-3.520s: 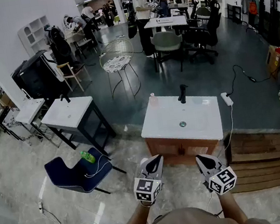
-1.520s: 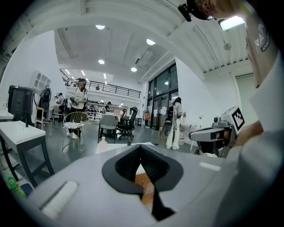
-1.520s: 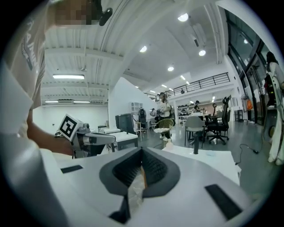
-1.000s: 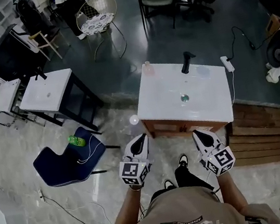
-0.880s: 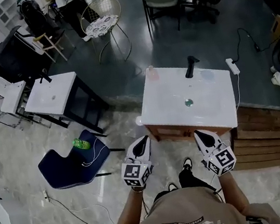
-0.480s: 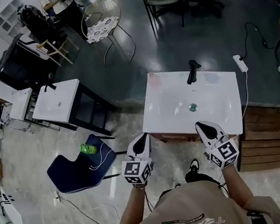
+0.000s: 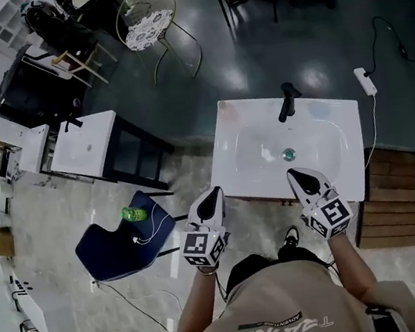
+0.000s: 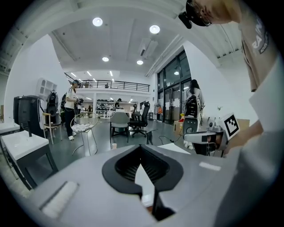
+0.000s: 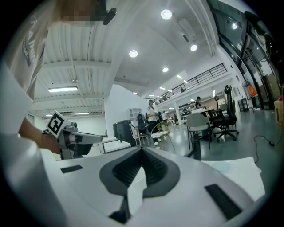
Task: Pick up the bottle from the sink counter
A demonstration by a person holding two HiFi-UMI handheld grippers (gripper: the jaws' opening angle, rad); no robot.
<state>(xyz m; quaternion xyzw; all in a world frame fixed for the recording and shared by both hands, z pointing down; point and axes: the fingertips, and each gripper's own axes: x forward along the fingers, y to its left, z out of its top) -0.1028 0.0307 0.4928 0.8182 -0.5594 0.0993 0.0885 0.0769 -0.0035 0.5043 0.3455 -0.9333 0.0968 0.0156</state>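
Observation:
A white sink counter (image 7: 254, 162) with a black faucet (image 7: 286, 102) and a drain (image 7: 290, 154) stands just ahead of me. In the left gripper view a small pale bottle (image 8: 114, 145) stands upright at the counter's far left corner; in the head view it is too faint to make out. My left gripper (image 7: 214, 195) hangs shut and empty before the counter's front left corner. Over the front edge, to the right, my right gripper (image 7: 296, 174) is shut and empty too. Both sets of jaws meet along their length in the left gripper view (image 8: 141, 150) and the right gripper view (image 9: 142, 151).
A second white sink table (image 7: 87, 145) stands to the left. A blue chair (image 7: 115, 246) beside it carries a green bottle (image 7: 131, 213) and a cable. A wire chair (image 7: 146, 22) is behind, a power strip (image 7: 366, 80) and wooden platform (image 7: 408, 200) lie to the right.
I have stepped closer, so the sink counter now lies right at both grippers' tips. Both grippers stay shut and level, side by side.

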